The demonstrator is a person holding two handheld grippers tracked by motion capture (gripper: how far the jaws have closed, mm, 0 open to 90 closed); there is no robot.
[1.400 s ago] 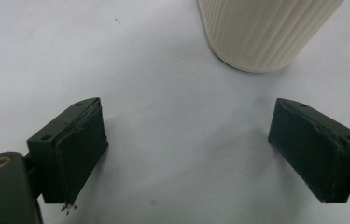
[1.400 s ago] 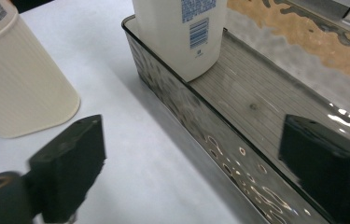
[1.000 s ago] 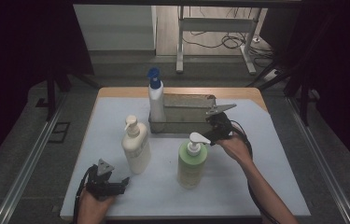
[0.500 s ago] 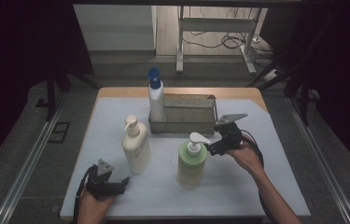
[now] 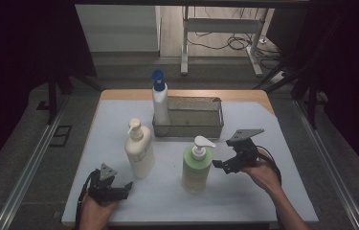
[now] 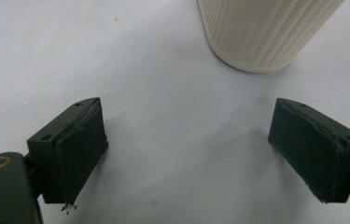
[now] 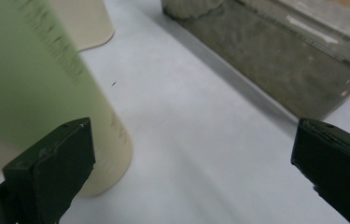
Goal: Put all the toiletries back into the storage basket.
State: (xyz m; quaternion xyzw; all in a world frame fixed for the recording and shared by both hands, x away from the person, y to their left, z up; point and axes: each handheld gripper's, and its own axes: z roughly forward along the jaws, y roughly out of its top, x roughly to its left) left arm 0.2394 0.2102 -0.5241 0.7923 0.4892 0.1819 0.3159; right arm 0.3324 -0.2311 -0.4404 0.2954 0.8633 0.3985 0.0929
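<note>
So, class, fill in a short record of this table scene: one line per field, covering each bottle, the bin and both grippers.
green bottle: upright, white pump, front centre of the table
cream bottle: upright, to its left
white bottle: blue cap, in the bin's left end
bin: clear, at the back
right gripper: open, just right of the green bottle
left gripper: open, low, near the cream bottle's base

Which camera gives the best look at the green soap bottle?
The high view: the green bottle stands whole there, white pump on top, beside the right claw. The right gripper view has just its blurred lower side, close up. The left gripper view faces the cream bottle instead.
</note>
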